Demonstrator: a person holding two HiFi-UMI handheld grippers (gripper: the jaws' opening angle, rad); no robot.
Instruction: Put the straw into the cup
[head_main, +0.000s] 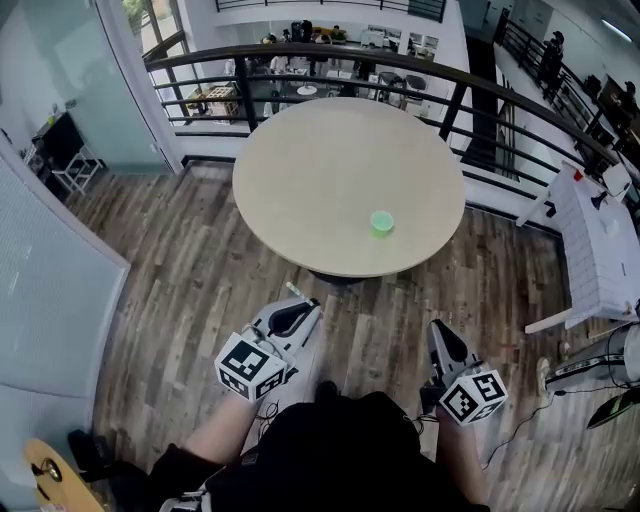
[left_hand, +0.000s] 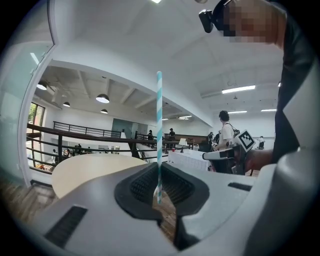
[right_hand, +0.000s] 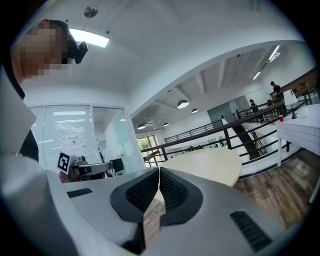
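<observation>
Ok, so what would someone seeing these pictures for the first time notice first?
Probably the striped straw, teal and white, standing upright and pinched in the left claw. Next comes the small green cup, alone on the round beige table, toward its near right edge ahead of the person. The right claw is shut with nothing in it.

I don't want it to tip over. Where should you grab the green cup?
Probably the side wall of the cup, with the right gripper coming in level from the near side. The cup stands upright on the table, mouth open upward, so that leaves the top free for the straw in the left gripper.
</observation>
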